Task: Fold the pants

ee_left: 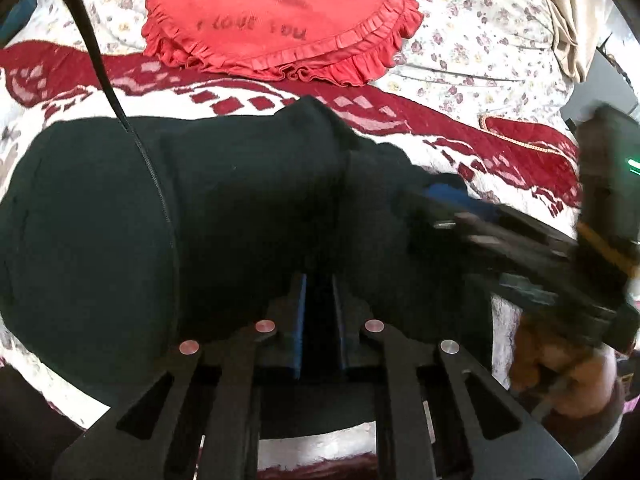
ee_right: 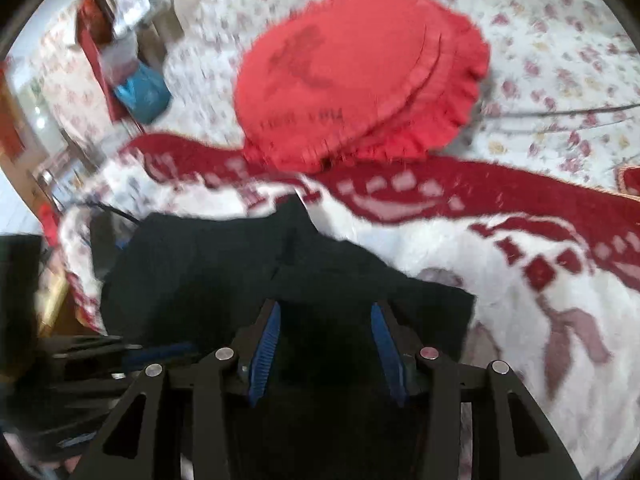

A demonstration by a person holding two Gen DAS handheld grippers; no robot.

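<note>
The black pants (ee_left: 224,200) lie bunched across a red-and-white blanket (ee_left: 460,152). My left gripper (ee_left: 319,280) is nearly shut, its blue pads pinching a fold of the black cloth at the near edge. My right gripper (ee_right: 326,312) is open, its blue pads spread over the pants' right end (ee_right: 224,272), with cloth between the jaws. The right gripper also shows in the left wrist view (ee_left: 448,188), blurred, its tips on the pants' right end. The left gripper shows blurred at the lower left of the right wrist view (ee_right: 160,350).
A red frilled heart cushion (ee_left: 276,12) lies beyond the pants on a floral sheet (ee_left: 480,32). A black strap (ee_left: 100,60) hangs over the pants at left. The bed's edge, a blue bag (ee_right: 144,92) and furniture are at the far left.
</note>
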